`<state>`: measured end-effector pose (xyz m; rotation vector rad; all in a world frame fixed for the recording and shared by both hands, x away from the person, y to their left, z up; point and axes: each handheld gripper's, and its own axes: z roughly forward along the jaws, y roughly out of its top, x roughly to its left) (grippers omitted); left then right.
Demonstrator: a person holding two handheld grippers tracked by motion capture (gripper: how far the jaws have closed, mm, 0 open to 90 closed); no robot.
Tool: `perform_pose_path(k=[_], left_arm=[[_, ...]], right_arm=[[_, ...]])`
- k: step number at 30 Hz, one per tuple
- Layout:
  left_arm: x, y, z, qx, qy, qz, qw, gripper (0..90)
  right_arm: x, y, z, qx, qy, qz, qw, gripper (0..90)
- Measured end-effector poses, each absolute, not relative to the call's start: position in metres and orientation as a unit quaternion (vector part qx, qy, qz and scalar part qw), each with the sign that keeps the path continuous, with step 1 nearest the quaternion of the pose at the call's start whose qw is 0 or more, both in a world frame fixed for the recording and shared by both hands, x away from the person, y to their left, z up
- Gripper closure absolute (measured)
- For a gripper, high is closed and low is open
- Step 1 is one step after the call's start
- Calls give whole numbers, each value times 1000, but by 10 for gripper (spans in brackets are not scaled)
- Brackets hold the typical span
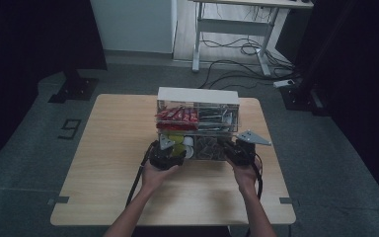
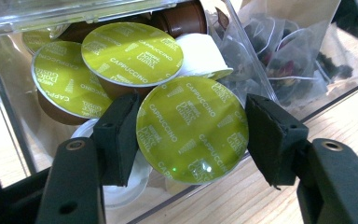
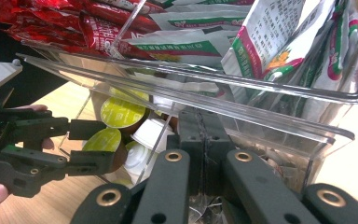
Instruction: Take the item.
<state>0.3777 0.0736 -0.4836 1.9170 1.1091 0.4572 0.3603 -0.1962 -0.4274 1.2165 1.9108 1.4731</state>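
A clear plastic organiser (image 1: 197,95) stands mid-table. Its lower left bin holds several green-lidded cappuccino capsules (image 2: 130,53). My left gripper (image 2: 191,126) is shut on one of those capsules (image 2: 191,133), with a black pad pressed to each side of its rim at the bin's front. The same grip appears at the left of the right gripper view, around the held capsule (image 3: 101,140). My right gripper (image 3: 204,126) is shut at the lower right bin. Its tips sit just under the raised clear flap (image 3: 261,100); I cannot tell whether they pinch it.
Red sachets (image 3: 74,23) and green-and-white sachets (image 3: 284,37) fill the upper tier. Clear tea bags (image 2: 279,51) lie in the lower right bin. Bare wooden table (image 1: 113,148) spreads left of the organiser and in front of it. A desk frame and cables are on the floor behind.
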Motion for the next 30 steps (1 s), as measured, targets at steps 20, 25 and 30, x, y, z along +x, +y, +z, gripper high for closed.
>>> perform_pose_path(k=[20,25,30], left_arm=[[366,90,-467,758,445,185,439,383],[364,93,-463,754,446,184,445,383],[362,95,-461,753,447,182,447,383]], right_arm=[[360,-196,-427,441,689,531,221,891],[360,-196,-427,441,689,532,221,891],[359,-196,-427,441,688,531,221,891]])
